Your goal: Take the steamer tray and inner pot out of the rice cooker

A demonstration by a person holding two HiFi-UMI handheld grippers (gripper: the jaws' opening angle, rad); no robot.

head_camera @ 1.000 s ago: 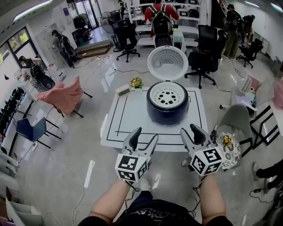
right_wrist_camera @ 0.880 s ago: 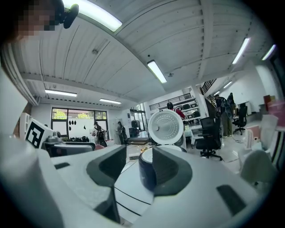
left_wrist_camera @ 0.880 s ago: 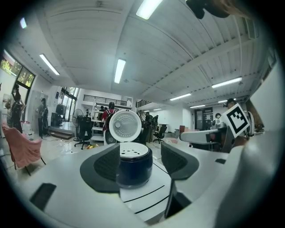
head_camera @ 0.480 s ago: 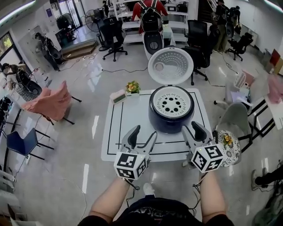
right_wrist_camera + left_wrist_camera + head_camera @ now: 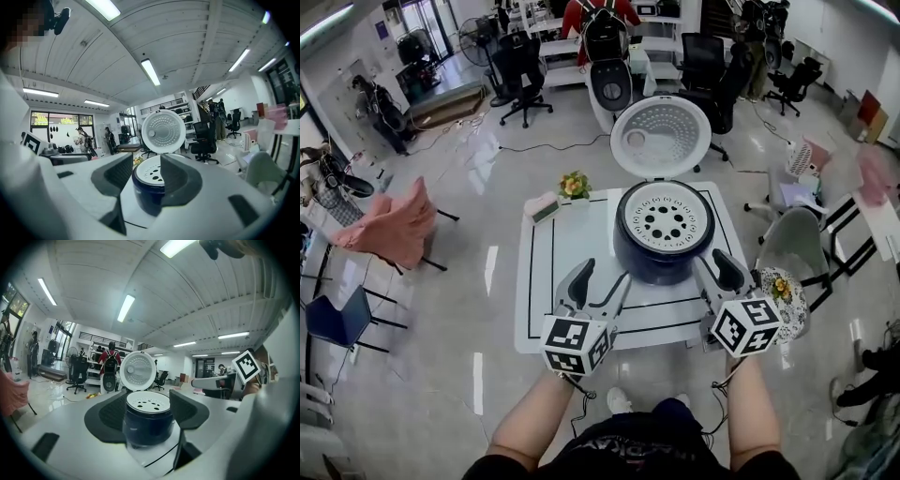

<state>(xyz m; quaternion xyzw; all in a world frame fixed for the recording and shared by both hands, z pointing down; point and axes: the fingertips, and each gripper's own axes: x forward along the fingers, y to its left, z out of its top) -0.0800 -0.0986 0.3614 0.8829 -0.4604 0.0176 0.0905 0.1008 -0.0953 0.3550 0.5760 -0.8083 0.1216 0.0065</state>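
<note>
Closer now to the dark-blue round rice cooker (image 5: 661, 246), left gripper (image 5: 602, 275) and right gripper (image 5: 712, 262) gape empty; white perforated steamer tray (image 5: 664, 218) sits inside, nothing out yet.

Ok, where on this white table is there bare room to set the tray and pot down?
The white table is bare on its left half, between the small pot of yellow flowers and the near edge. The dark blue rice cooker crowds the right side.
</note>
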